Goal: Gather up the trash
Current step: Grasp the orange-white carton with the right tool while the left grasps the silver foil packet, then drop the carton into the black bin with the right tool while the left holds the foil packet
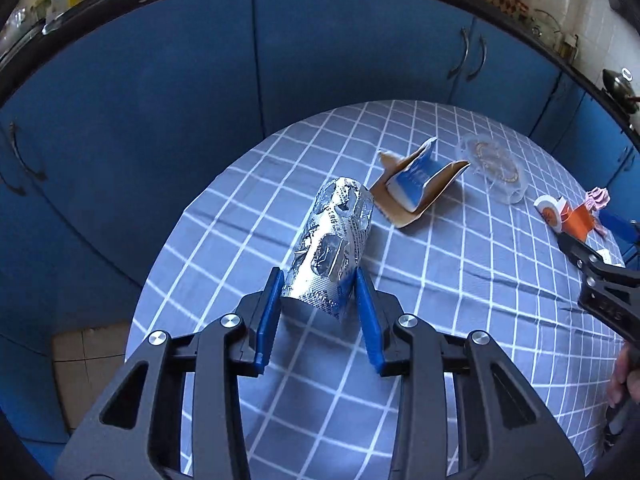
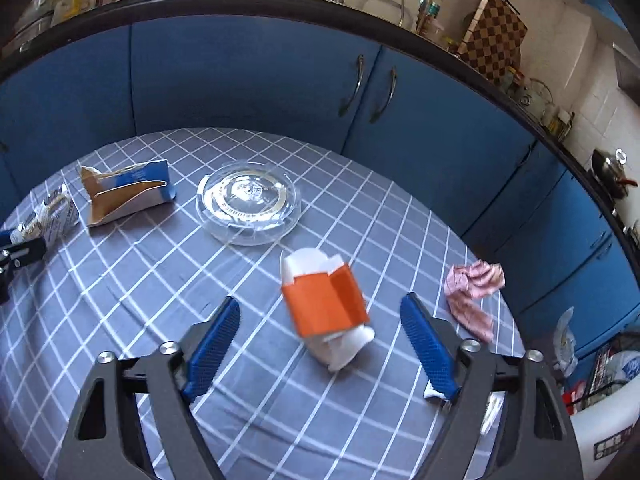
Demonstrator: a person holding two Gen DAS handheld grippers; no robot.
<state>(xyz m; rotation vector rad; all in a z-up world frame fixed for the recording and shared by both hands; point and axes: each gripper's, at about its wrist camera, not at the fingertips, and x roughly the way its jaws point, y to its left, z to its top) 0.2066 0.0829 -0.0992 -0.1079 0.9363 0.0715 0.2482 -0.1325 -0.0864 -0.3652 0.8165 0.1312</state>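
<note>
Currently I find collection barely begun: nothing is visibly binned, and no bin shows in either view. My left claw (image 1: 316,292) is clenched on the near end of a rolled foil blister strip (image 1: 338,240), both blue pads pressing its crinkled, embossed silver skin. My right claw (image 2: 320,322) stands released, jaws wide either side of an orange-and-white carton (image 2: 326,304) that I judge ungripped; the carton is blurred, with smooth card faces and rounded white flaps.

Outstanding on the bench (image 2: 140,280), a round top under grey cloth checked in white:
- a torn blue-and-white cardboard box (image 2: 128,194), brown inside, splayed open;
- a clear rigid plastic lid (image 2: 248,208), circular and ribbed;
- a crumpled pink wrapper (image 2: 474,286), soft and creased, near the right edge.
</note>
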